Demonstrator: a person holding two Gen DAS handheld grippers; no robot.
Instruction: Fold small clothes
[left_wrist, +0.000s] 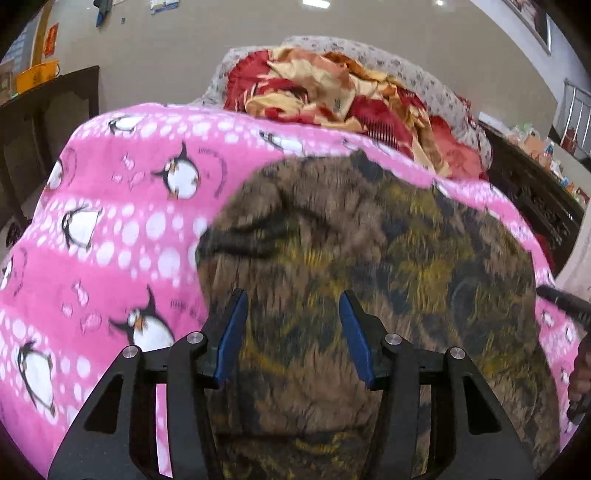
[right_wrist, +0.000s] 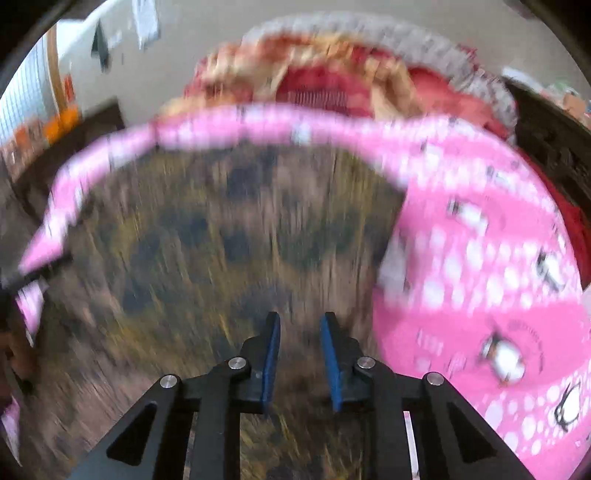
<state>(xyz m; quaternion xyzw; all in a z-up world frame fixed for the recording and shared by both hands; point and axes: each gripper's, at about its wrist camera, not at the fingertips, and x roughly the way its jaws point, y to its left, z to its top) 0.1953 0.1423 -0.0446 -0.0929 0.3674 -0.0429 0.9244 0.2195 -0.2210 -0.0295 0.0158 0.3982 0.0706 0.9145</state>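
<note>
A small brown, yellow and black patterned garment (left_wrist: 369, 266) lies spread on a pink penguin-print blanket (left_wrist: 122, 229). My left gripper (left_wrist: 293, 301) hovers over the garment's near part, open, with nothing between its blue pads. In the right wrist view the same garment (right_wrist: 221, 240) fills the middle, blurred by motion. My right gripper (right_wrist: 300, 321) is over it, jaws apart with a narrower gap, empty. The pink blanket (right_wrist: 480, 258) lies to its right.
A red and cream crumpled quilt (left_wrist: 332, 92) and a grey floral cover (left_wrist: 424, 74) are heaped behind the blanket. Dark wooden furniture (left_wrist: 48, 110) stands at left, and a dark cabinet (left_wrist: 535, 195) with clutter at right. The other gripper's dark tip (left_wrist: 565, 299) shows at the right edge.
</note>
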